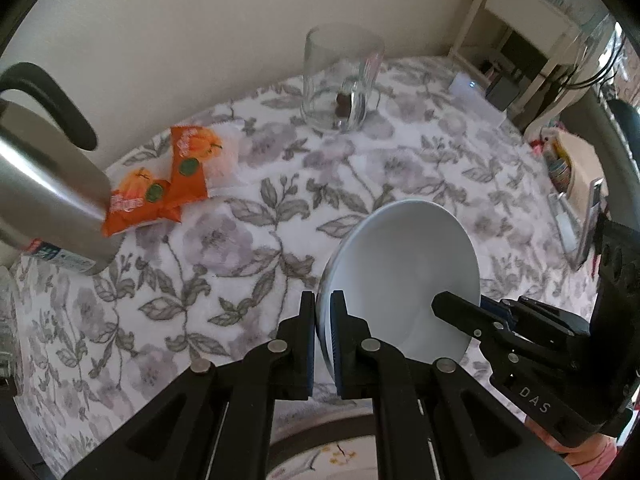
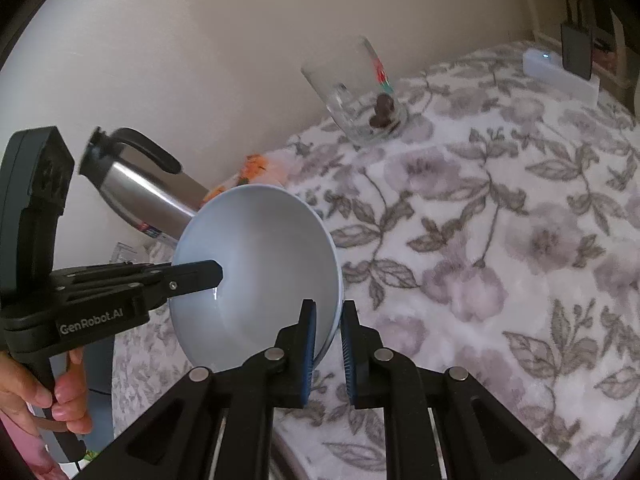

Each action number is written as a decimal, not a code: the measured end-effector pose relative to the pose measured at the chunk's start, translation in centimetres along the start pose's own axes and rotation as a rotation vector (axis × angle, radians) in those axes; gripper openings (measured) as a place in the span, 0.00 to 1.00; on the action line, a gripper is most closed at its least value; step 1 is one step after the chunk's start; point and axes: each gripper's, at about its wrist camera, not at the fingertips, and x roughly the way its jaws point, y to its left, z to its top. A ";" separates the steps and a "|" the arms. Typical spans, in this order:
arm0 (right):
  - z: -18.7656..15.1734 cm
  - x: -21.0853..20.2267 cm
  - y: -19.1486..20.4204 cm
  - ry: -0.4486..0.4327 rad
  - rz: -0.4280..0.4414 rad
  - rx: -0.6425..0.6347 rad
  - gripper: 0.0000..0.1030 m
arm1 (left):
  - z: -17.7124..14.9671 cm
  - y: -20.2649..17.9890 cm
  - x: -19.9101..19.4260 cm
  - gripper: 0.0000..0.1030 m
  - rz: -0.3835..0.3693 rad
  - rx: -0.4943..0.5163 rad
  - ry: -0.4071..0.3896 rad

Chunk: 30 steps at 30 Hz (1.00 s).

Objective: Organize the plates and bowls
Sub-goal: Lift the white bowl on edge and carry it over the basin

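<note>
Bowl (image 1: 404,276), pale blue-white, tilted above the floral tabletop (image 1: 200,264), left gripper (image 1: 322,320) jaws clamped on its left rim, right gripper (image 2: 328,334) jaws clamped on its right rim, steel thermos (image 1: 44,184) far left.

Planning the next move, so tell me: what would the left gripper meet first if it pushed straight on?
Probably the floral tablecloth just beyond the pale round bowl whose rim the left gripper pinches; depth is unclear.

Soft even daylight, fisheye-warped edges, slight blur
</note>
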 end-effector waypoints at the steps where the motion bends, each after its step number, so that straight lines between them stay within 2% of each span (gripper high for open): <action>1: 0.0 -0.7 0.4 -0.008 0.004 -0.004 0.13 | -0.1 -0.1 -0.6 0.07 0.001 -0.003 -0.008; 8: -0.5 -4.9 2.8 -0.045 0.010 -0.026 0.13 | -2.1 -0.7 -5.7 0.07 0.003 -0.028 -0.077; 18: -3.2 -10.3 6.1 -0.096 0.032 -0.065 0.12 | -6.3 -1.7 -11.8 0.07 -0.001 -0.056 -0.139; 30: -6.8 -12.7 7.9 -0.086 0.032 -0.118 0.12 | -11.5 -1.9 -14.1 0.07 -0.037 -0.132 -0.185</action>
